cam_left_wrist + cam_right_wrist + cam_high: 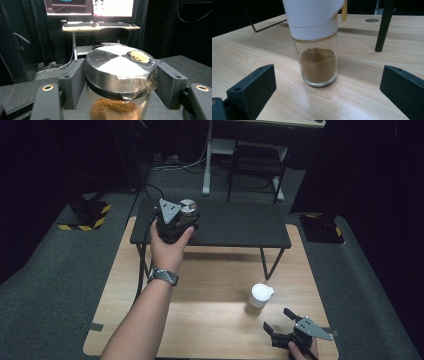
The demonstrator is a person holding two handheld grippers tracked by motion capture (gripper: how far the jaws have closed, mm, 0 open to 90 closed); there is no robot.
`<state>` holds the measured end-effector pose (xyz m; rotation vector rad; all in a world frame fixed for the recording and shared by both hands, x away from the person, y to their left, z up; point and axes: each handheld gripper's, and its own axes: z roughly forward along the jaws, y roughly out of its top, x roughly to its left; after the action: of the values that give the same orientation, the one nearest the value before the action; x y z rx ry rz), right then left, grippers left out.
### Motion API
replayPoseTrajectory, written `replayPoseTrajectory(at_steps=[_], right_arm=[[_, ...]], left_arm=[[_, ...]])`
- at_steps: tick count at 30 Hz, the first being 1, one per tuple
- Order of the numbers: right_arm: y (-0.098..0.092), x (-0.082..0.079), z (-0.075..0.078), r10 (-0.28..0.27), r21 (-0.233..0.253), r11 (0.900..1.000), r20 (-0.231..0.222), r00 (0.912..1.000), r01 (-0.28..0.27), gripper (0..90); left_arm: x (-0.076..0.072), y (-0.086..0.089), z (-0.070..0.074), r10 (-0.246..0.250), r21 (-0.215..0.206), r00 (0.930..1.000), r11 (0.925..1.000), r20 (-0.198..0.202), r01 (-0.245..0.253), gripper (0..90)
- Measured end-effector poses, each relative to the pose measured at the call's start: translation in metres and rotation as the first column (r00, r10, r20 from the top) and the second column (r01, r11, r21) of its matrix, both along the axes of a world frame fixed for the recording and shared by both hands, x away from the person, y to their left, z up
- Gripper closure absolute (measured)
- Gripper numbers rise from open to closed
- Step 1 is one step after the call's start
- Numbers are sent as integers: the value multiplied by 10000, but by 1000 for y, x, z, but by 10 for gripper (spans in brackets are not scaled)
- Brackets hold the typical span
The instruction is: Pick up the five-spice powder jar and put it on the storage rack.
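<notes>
Gripping a glass jar with a silver lid (120, 72) between its two black jaws, the left gripper (176, 222) is seen over the near left part of the black raised shelf (235, 222). Both jaws are pressed against the lid's sides, and brown powder is visible through the glass below; tape and a gold patch are carried on the lid's top. Whether the jar rests on the shelf or hangs just above it cannot be told.

On the wooden table (200, 285) below, a second glass jar with a white cap (259, 299) is stood upright, also part-filled with brown powder. The right gripper (281, 320) is held near the table's front right edge, its jaws spread wide, with this jar lined up ahead of them and untouched.

One thin black shelf leg (384, 25) is planted just behind and beside the white-capped jar. Beyond the shelf, a desk with a keyboard (113, 24), lit monitors (112, 7) and a black chair (110, 35) are seen.
</notes>
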<state>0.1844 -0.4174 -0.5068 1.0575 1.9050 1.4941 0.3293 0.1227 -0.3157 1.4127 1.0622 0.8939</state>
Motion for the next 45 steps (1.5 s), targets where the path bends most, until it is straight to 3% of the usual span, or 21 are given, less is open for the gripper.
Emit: replayPoseTrajectory(at_steps=[9, 21, 24, 31, 45], right_arm=[[0, 0, 0, -3, 1, 10000, 6, 10000, 3, 4], [0, 0, 0, 15, -30, 10000, 11, 10000, -15, 4], [0, 0, 0, 18, -36, 10000, -12, 10000, -18, 4], [1, 0, 1, 22, -94, 10000, 20, 10000, -22, 4], [2, 0, 1, 35, -139, 9999, -17, 10000, -35, 4]], left_arm=[[0, 0, 0, 5, 37, 10000, 10000, 6, -5, 318], [-10, 10, -7, -428, -235, 9990, 9988, 163, 432, 144], [-14, 12, -7, -478, -417, 9988, 9980, 116, 482, 22], [-25, 20, -13, -716, -535, 9964, 9958, 457, 740, 4], [-45, 31, -27, -902, -614, 9941, 9937, 607, 939, 4]])
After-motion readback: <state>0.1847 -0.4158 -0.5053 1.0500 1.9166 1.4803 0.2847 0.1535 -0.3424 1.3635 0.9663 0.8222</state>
